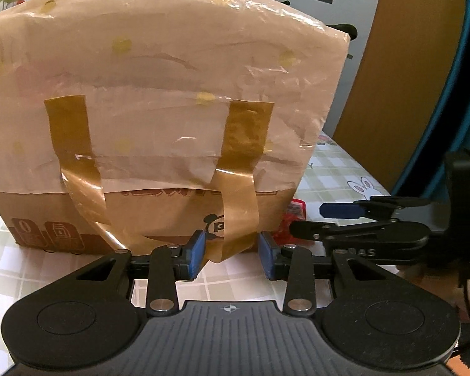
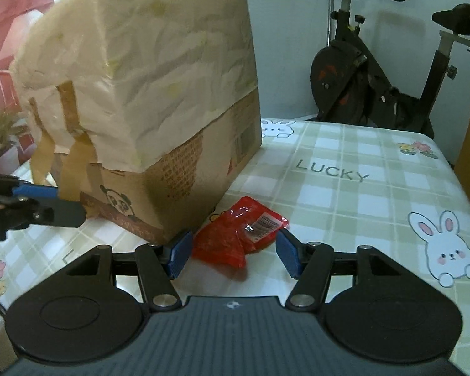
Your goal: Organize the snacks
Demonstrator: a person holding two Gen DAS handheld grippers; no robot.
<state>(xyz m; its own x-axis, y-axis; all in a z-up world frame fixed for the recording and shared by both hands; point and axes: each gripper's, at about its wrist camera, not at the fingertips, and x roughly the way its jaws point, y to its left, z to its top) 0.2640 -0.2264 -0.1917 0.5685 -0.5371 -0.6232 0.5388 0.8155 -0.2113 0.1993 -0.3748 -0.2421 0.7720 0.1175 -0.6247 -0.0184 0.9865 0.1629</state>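
A cardboard box [image 1: 159, 100] with a pale plastic cover over its top stands on the table. Two brown tape strips hang down its front. My left gripper [image 1: 232, 255] is open at the box's foot, and the right-hand tape strip [image 1: 239, 219] hangs between its blue pads without touching them. A red snack packet [image 2: 238, 235] lies on the cloth by the box's near corner. My right gripper [image 2: 235, 253] is open with one pad on each side of the packet, neither pressing on it. Each gripper shows in the other's view: the right gripper [image 1: 310, 219] and the left gripper [image 2: 62, 202].
A green checked tablecloth [image 2: 360, 163] with rabbits and the word LUCKY covers the table. An exercise bike [image 2: 376, 72] stands behind the table's far edge. A potted plant [image 2: 0, 131] sits at the left. A brown panel [image 1: 401, 78] rises at the right.
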